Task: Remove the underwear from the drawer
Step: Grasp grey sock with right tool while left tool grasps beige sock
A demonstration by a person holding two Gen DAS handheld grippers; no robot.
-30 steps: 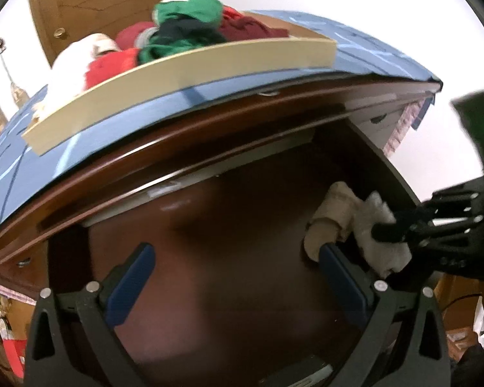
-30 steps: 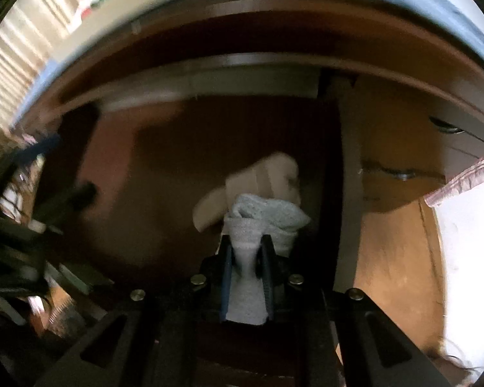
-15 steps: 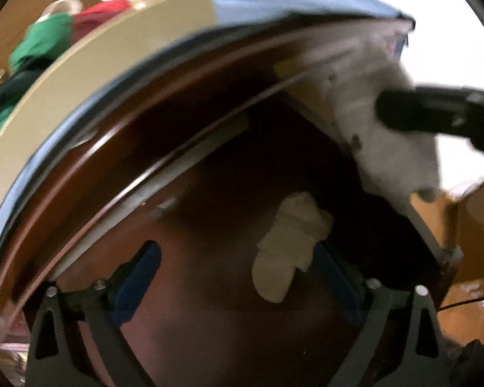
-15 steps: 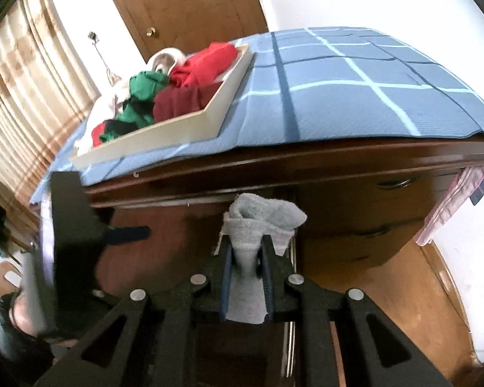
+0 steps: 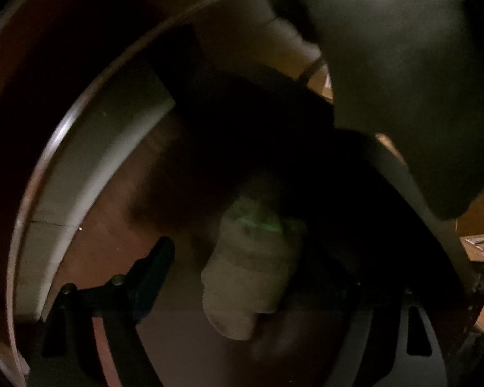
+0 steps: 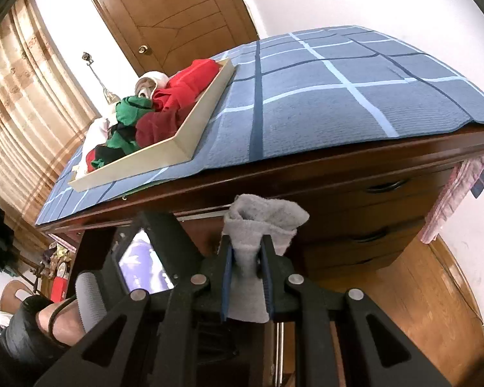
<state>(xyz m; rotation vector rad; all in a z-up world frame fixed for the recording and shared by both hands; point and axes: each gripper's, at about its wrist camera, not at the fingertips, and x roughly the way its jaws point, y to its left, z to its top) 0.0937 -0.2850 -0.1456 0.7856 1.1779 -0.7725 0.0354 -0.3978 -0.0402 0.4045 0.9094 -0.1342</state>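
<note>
Moved: left gripper (image 5: 242, 277) has dropped into the dark drawer (image 5: 90, 148); right gripper (image 6: 245, 277) has risen clear.
Left claw: closing astride a cream rolled garment (image 5: 242, 274), probably underwear, seemingly not yet pinched.
Right claw: clamped on grey folded cloth (image 6: 261, 222), above the drawer.

A grey knitted underwear piece (image 6: 261, 225) hangs bunched, pinched at its middle, in front of the dresser's edge. A pale folded underwear piece (image 5: 248, 274) lies on the dark drawer (image 5: 113, 235) floor, near its middle.
</note>
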